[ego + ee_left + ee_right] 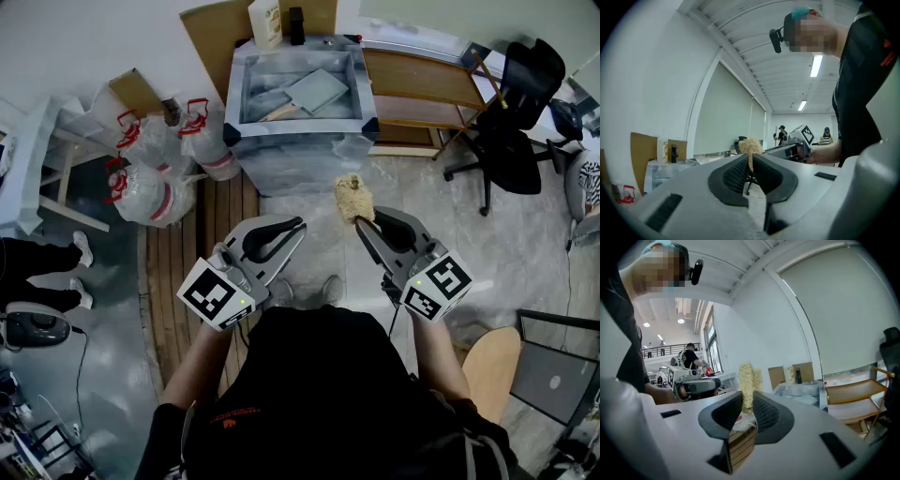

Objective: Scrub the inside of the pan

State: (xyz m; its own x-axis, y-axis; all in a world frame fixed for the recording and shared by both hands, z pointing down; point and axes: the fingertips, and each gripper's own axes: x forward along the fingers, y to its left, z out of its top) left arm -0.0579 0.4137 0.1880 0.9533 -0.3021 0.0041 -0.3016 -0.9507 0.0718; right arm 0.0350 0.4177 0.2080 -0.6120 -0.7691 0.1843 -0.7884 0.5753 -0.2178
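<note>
Straw-coloured scrubber [353, 198] is pinched in the right gripper [364, 225]. The left gripper [296, 227] is clenched, empty. 1 grey pan [317, 91] lies in the tub [300, 128] well ahead. Unsteadied, it may slide under scrubbing.

The person wears a black short-sleeved shirt [319, 394] with a small orange logo [225, 419] near the left shoulder, and a small black head camera [777, 37] on a bracket. The left claw [298, 225] is a smooth light grey plastic shell with two tapered fingers lined with black ribbed pads [736, 173] and dark rectangular slots on top. Its near end carries a white marker cube [214, 292] printed with black squares, beside a tiny green light [242, 303]. The right claw [359, 223] is built alike, with its own white black-patterned cube [438, 286].
</note>
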